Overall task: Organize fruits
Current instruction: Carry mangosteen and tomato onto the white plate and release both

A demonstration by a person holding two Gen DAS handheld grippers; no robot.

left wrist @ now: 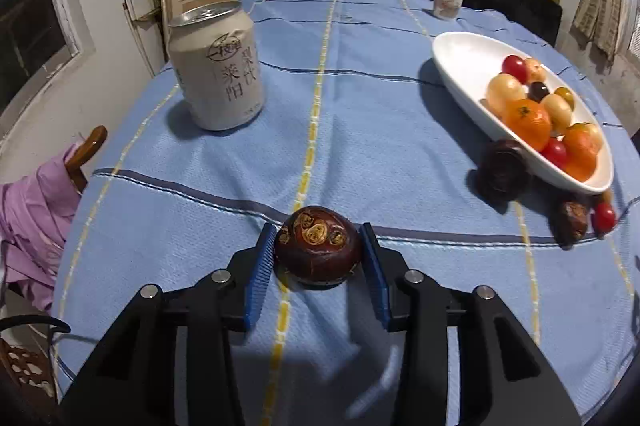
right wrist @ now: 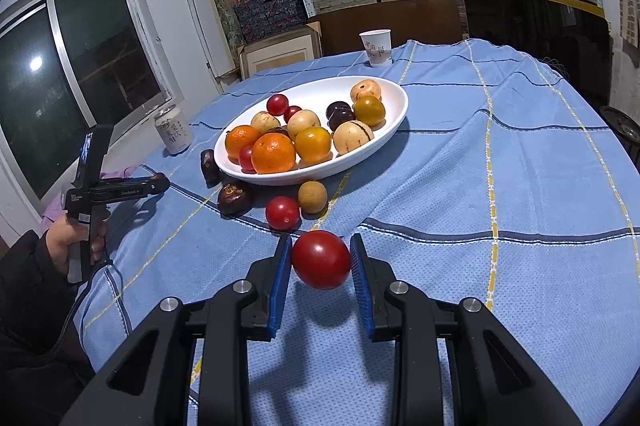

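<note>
Two fruits sat between gripper pads. In the left wrist view, a dark brown chestnut-like fruit [left wrist: 317, 245] rested on the blue cloth at lower centre, with the left gripper [left wrist: 318, 250] around it. One blue pad touched its left side, while the other stood just beside its right side, and whether it pressed could not be told. In the right wrist view, the right gripper [right wrist: 321, 258] was clamped on a red tomato [right wrist: 321, 259], held at lower centre clear of the cloth, its shadow falling below it.

Beyond them, the white oval dish [right wrist: 394, 102] lay in the middle of that view and held oranges, pale yellow fruits, small red tomatoes and dark plums. Loose fruit lay near the dish's near rim on the cloth: a second red tomato [right wrist: 282, 213], a tan round fruit [right wrist: 312, 197] just beside it, and two dark brown fruits [right wrist: 234, 198] to their left.

The bench [right wrist: 520, 186] was covered by a blue cloth with yellow and dark stripes. A pale drink can [left wrist: 216, 66] stood upright at upper left of the left wrist view, well apart from the dish. A paper cup [right wrist: 376, 48] stood at the far edge. A hand [right wrist: 66, 246] at lower left of the right wrist view held the left gripper's handle.
</note>
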